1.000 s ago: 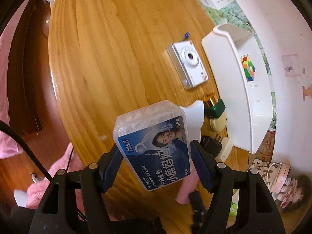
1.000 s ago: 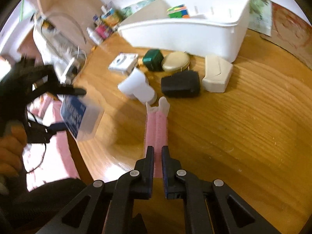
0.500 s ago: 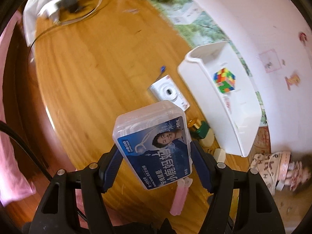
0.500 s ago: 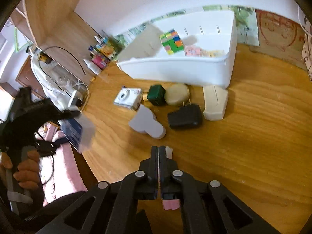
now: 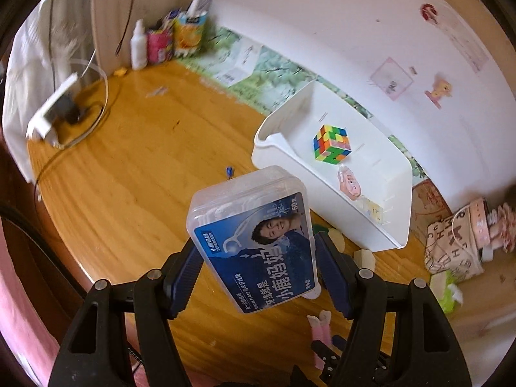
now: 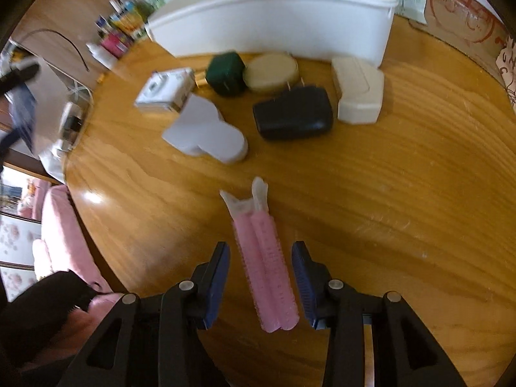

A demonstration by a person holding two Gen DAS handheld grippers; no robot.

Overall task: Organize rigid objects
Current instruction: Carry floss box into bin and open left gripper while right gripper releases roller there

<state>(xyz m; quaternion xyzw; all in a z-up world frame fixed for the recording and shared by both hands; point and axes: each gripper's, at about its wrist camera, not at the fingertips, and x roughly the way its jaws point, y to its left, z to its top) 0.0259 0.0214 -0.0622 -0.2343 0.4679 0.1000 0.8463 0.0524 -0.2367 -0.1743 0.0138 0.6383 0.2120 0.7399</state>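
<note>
Already our white bin [image 5: 277, 156] holds a Rubik's cube [image 5: 332, 143]; left gripper [image 5: 256, 259] clamps the floss box [image 5: 254, 235], right gripper [image 6: 261, 287] fingers apart astride the pink hair roller [image 6: 266, 267]; camera [image 6: 166, 90], charger [image 6: 293, 117] remain on the table [image 6: 387, 193].

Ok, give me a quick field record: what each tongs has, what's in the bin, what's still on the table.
left tongs: shut on floss box, held in the air
right tongs: open, straddling pink hair clip on table
white bin: Rubik's cube, small pink item
table, in front of bin: white camera, green box, black adapter, beige case
</note>
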